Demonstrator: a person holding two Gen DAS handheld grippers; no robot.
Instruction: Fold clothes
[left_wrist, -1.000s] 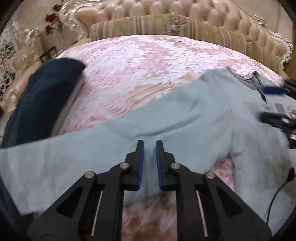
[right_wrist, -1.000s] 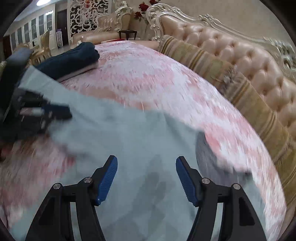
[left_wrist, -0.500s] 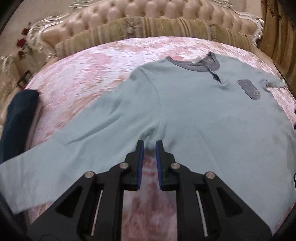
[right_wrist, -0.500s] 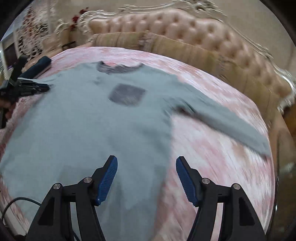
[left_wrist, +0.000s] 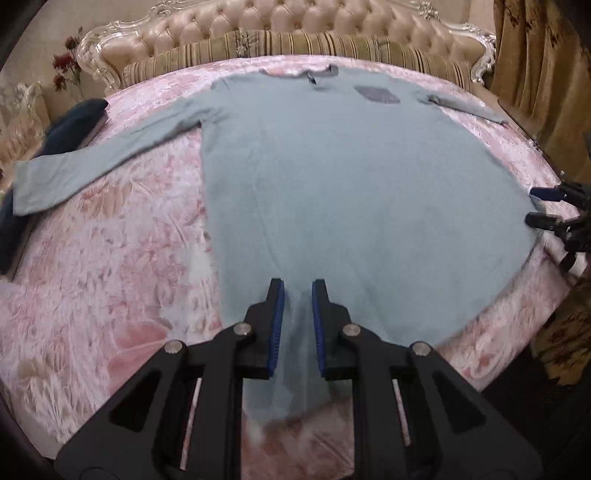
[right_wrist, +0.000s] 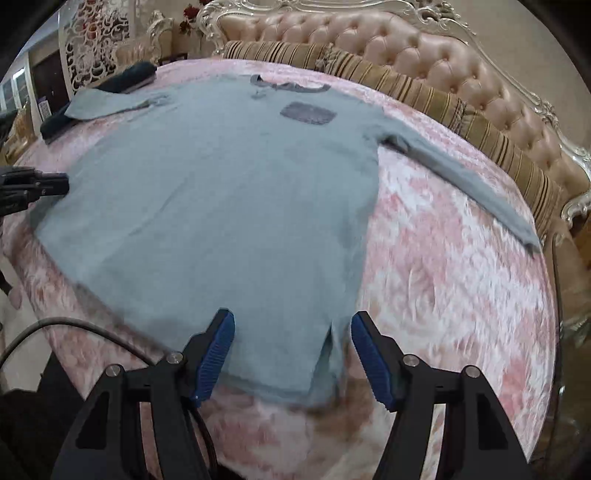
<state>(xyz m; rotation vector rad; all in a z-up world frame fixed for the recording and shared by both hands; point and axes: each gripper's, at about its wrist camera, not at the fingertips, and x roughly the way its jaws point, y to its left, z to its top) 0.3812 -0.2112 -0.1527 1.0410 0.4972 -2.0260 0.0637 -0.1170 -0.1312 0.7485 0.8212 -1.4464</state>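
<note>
A light blue long-sleeved shirt (left_wrist: 351, 177) lies spread flat, front up, on the pink floral bed, collar toward the headboard, both sleeves stretched out. It also shows in the right wrist view (right_wrist: 221, 192). My left gripper (left_wrist: 297, 291) hangs over the shirt's bottom hem near its left corner, jaws nearly closed with a narrow gap, and I cannot tell if cloth is pinched. My right gripper (right_wrist: 291, 328) is open over the hem's right corner, holding nothing. It also shows at the right edge of the left wrist view (left_wrist: 546, 210).
A folded dark navy garment (left_wrist: 70, 129) lies at the bed's left side under the shirt's left cuff. A striped bolster (left_wrist: 295, 40) and tufted headboard (right_wrist: 424, 48) line the far edge. A black cable (right_wrist: 74, 328) hangs by the front edge.
Both grippers have pulled back from the shirt's upper part to its bottom hem. The shirt now lies flat and fully spread. The right gripper stayed open, the left nearly closed.
</note>
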